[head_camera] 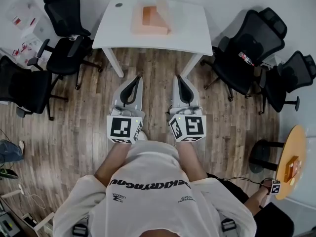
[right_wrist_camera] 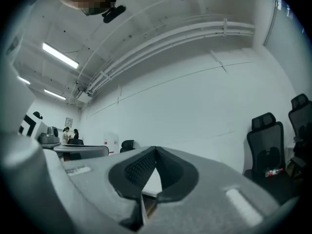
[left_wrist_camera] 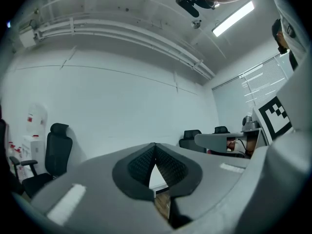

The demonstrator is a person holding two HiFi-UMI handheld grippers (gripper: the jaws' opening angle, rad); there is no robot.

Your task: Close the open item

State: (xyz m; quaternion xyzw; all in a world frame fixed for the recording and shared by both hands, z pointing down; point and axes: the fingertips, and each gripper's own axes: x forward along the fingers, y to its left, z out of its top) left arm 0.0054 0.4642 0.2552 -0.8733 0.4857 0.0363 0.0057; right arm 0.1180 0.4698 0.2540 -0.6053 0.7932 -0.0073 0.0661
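Note:
An orange box [head_camera: 149, 19] stands open on the white table [head_camera: 190, 33] at the far side, its pale lid [head_camera: 163, 5] raised upright. Both grippers hover over the wooden floor, well short of the table and pointing toward it. My left gripper [head_camera: 137, 79] is shut, its dark pads [left_wrist_camera: 168, 165] meeting at the tip with nothing between them. My right gripper [head_camera: 178, 78] is shut and empty too, its pads [right_wrist_camera: 139, 167] pressed together. Through each gripper's gap only a sliver of the table top shows. The box is hidden in both gripper views.
Black office chairs stand left [head_camera: 66, 46] and right [head_camera: 247, 53] of the table. A small dark round thing [head_camera: 118, 5] lies on the table's far left corner. A round orange side table [head_camera: 290, 157] sits at the right edge.

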